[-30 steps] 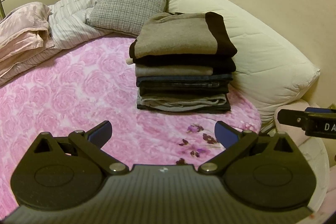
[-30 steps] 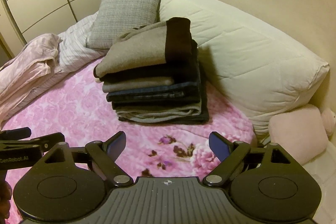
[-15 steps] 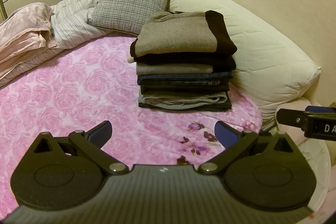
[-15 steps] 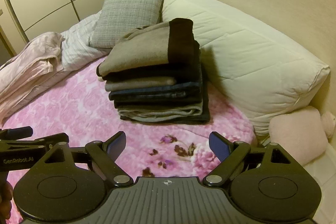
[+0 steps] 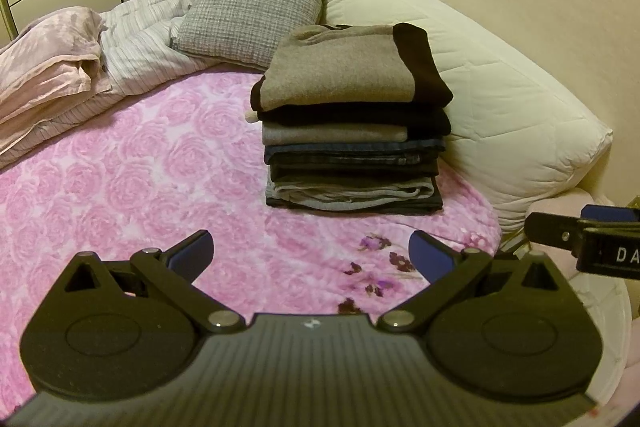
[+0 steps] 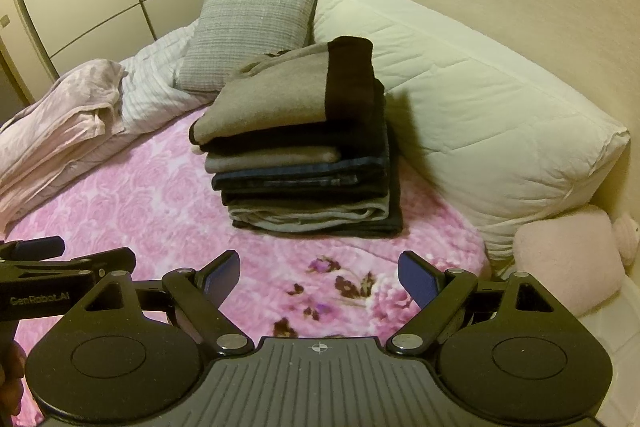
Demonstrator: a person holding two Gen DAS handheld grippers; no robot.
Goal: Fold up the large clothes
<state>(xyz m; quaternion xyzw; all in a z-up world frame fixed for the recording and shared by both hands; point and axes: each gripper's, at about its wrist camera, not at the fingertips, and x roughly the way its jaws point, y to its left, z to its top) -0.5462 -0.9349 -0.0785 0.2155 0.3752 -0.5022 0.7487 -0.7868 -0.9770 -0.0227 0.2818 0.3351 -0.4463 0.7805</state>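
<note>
Folded stack (image 5: 352, 131) well beyond empty fingers (image 5: 192, 251).

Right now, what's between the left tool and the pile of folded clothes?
Only bare pink rose blanket lies between the open left tool and the pile of folded clothes, seen in the left wrist view.

The left hand-held gripper (image 5: 310, 253) has a dark grey ribbed body with a small round mark at the middle of its front edge. Two black round housings flank it, each with a shallow circular recess and a triangular cut-out above. Black link arms run forward from silver pivot screws to blue finger pads (image 5: 192, 251). The right hand-held gripper (image 6: 319, 273) is built alike, with a crosshair mark on its ribbed body. Seen from the side, the black casing bears white lettering: "GenRobot.AI" on one, "DA" on the other.
</note>
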